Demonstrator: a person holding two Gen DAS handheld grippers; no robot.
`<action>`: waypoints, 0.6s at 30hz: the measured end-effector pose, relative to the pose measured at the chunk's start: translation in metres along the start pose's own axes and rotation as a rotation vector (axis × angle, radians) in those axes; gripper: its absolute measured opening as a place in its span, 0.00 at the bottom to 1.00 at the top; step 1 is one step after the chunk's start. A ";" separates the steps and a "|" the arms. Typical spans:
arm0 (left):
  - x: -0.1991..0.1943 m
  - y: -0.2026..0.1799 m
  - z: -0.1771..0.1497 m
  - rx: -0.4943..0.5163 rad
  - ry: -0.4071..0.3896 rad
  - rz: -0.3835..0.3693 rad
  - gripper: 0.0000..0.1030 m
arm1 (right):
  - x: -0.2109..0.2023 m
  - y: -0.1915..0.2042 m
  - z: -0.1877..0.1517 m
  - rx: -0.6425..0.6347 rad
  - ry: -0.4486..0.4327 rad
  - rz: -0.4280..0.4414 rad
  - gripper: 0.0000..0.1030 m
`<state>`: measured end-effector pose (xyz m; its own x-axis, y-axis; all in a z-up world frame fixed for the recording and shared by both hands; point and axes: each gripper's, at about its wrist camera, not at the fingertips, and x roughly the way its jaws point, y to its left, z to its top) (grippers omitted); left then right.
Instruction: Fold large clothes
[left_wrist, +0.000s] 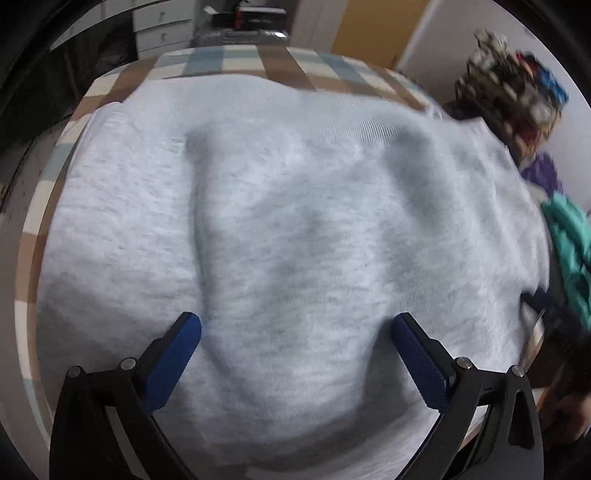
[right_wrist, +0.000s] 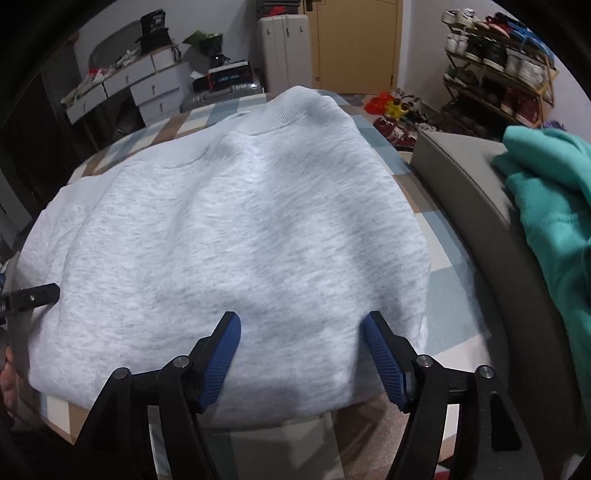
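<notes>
My left claw is spread wide, blue pads well apart and pinching nothing; it hangs over the grey sweatshirt, which fills nearly the whole left wrist view. The picture is blurred here. A soft ridge of cloth runs from 6 o'clock up toward 11. Past the garment, a rim of the checked cover on the bench shows from 9 round to 1 o'clock. At 3 o'clock I see a teal garment, with a purple scrap just above it.

My right claw is also spread, both blue pads apart, nothing between them; it sits above the near hem of the sweatshirt. The garment lies flat on the checked bench cover, ribbed collar at 12 o'clock, near hem at 6. One side looks folded inward, edge running from 10 toward 12. At 9 o'clock the tip of the other claw touches or just overlaps the sweatshirt's edge; I cannot tell which. At 3 o'clock a grey padded piece carries the teal garment. Farther out: shoe rack at 2 o'clock, yellow door at 12, white drawers at 10.
</notes>
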<state>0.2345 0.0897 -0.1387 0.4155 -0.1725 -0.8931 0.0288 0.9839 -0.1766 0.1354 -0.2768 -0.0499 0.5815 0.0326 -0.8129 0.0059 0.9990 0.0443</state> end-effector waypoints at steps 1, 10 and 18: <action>-0.001 0.001 -0.001 0.004 0.003 -0.004 0.98 | -0.005 0.002 0.011 -0.012 -0.025 0.012 0.67; -0.007 0.000 -0.008 0.015 -0.014 0.023 0.99 | 0.065 0.021 0.165 -0.172 0.081 -0.061 0.58; 0.000 -0.012 0.001 0.021 -0.014 0.040 0.99 | 0.130 0.028 0.175 -0.243 0.262 -0.160 0.54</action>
<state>0.2351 0.0782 -0.1359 0.4290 -0.1321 -0.8936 0.0311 0.9908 -0.1316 0.3535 -0.2497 -0.0530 0.3610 -0.1489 -0.9206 -0.1311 0.9693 -0.2082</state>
